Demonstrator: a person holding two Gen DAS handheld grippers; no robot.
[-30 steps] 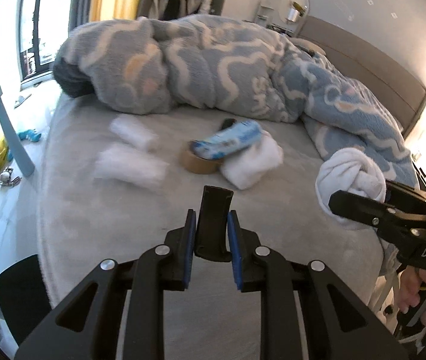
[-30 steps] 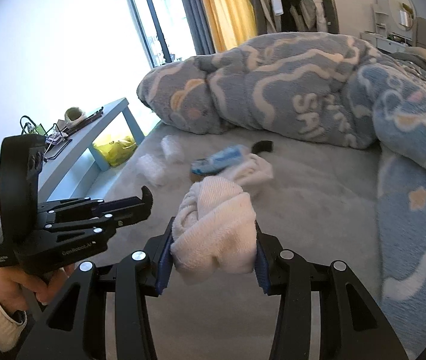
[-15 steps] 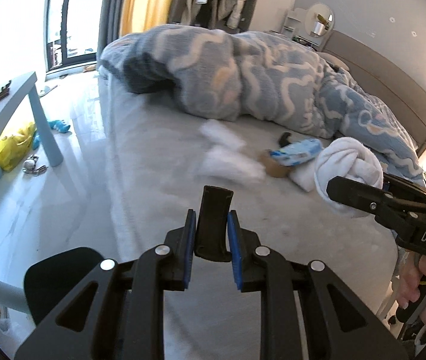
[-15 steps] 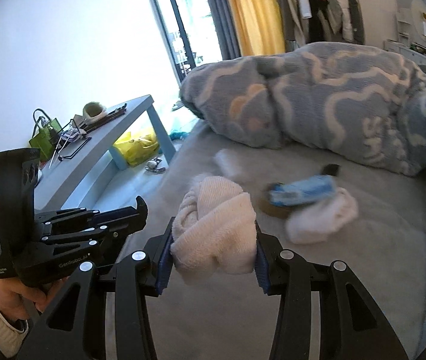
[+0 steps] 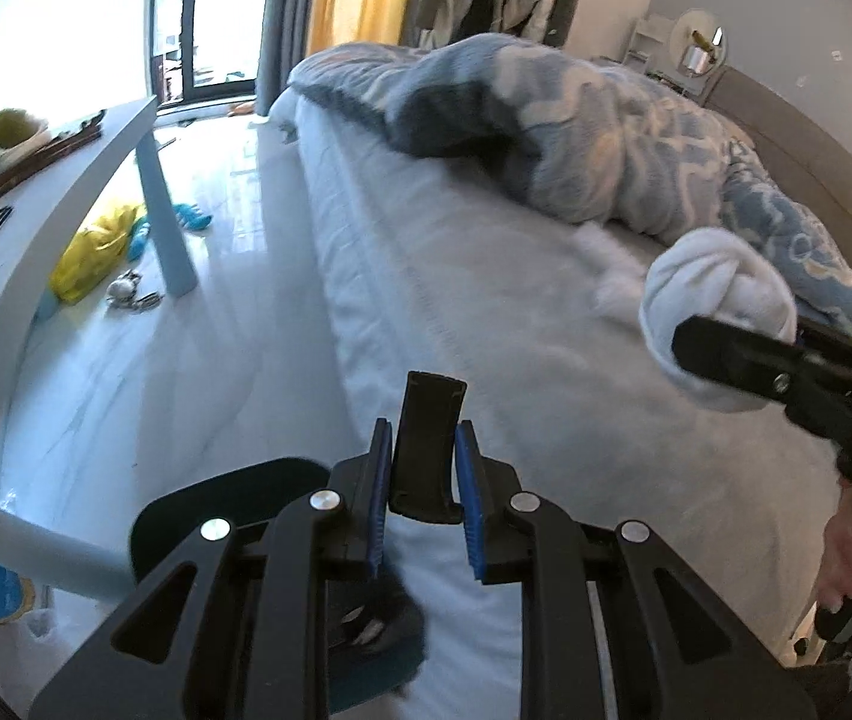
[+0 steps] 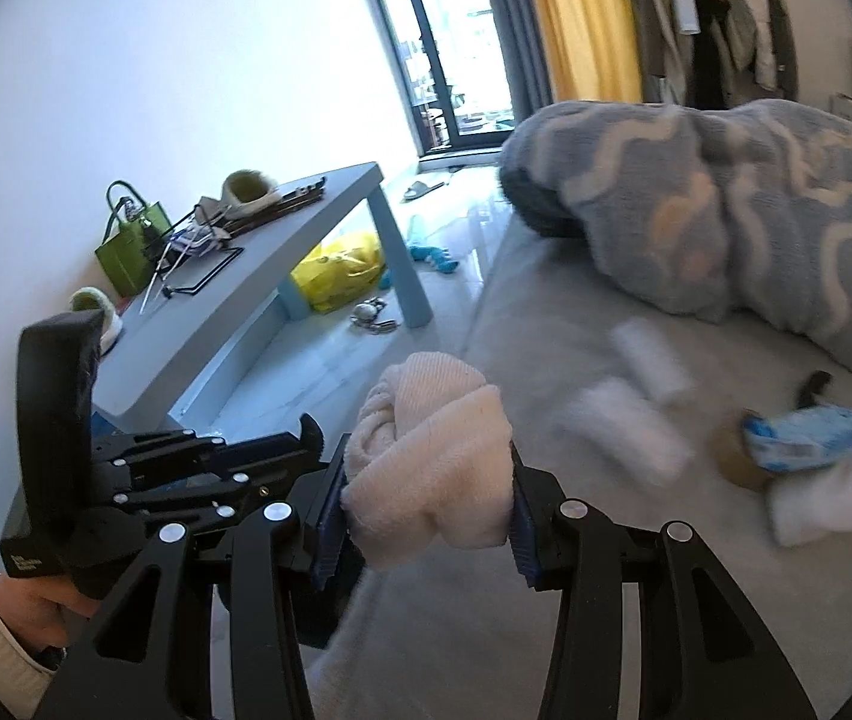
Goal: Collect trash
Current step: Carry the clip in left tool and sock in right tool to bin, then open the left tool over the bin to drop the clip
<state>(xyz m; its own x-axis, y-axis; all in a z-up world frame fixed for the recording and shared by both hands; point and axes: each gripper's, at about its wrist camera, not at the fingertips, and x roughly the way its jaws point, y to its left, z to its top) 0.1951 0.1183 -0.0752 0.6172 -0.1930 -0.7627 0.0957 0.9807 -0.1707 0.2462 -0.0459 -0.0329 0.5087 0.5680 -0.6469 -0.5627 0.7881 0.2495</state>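
Note:
My left gripper is shut on a small flat black piece and hangs over the bed's near edge. My right gripper is shut on a rolled white towel, also seen in the left wrist view. On the grey bed sheet lie two white wads, a blue packet on a brown tape roll, a white cloth and a small black item.
A blue-grey duvet is bunched across the bed. A pale blue low table with clutter stands left; a yellow bag and small items lie under it. A dark bin sits beside the bed, below the left gripper.
Both grippers have swung left toward the bed's edge and the floor, each keeping its load. The trash on the sheet has slid to the right of both views.

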